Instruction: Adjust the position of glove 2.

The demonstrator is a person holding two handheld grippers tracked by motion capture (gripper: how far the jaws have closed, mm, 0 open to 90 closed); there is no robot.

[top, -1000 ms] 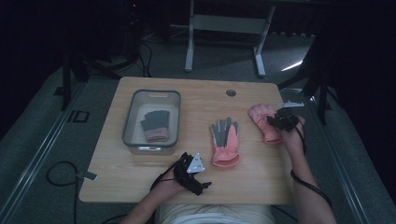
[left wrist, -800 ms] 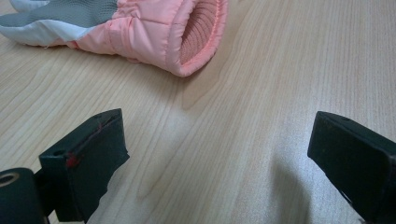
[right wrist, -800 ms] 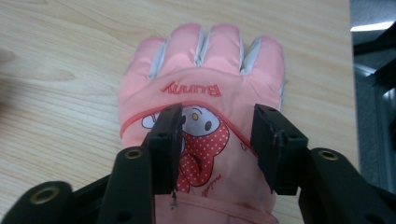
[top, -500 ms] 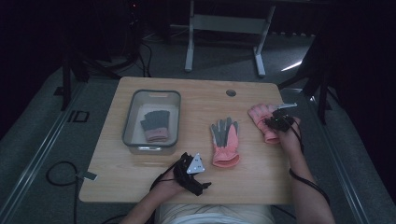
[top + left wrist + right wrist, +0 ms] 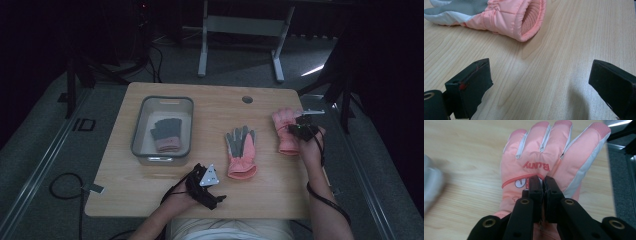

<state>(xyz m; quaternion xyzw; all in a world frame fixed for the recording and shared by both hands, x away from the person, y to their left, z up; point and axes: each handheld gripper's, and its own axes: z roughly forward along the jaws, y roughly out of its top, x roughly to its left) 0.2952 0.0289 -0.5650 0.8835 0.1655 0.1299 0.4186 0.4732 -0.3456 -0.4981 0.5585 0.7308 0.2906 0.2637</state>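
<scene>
1. My right gripper [image 5: 543, 181] sits on the pink glove [image 5: 544, 157] at the right edge of the table [image 5: 150, 195]; in the high view that glove [image 5: 286, 131] lies flat with its fingers pointing away from me.
2. The jaws have just been closing and now stand together, pinching a fold of the glove's pink fabric at the back of the hand.
3. From the right gripper view the glove looks padded and shiny, salmon pink with pale grey strips between the fingers and along the outer edge. It carries red lettering across the knuckles, a red piping line and a small cartoon print below it, partly hidden by my jaws.
4. My left gripper [image 5: 206, 186] rests near the front edge of the table, its jaws spread wide apart with bare wood between them.
5. A 2nd pink glove [image 5: 241, 152] lies palm up at mid-table, grey on the palm, with its ribbed cuff opening toward my left gripper; in the left gripper view this glove [image 5: 506, 15] is near but apart from the jaws.
6. A grey bin [image 5: 142, 150] stands at the left and holds a dark grey glove [image 5: 166, 134] with a pink cuff.
</scene>
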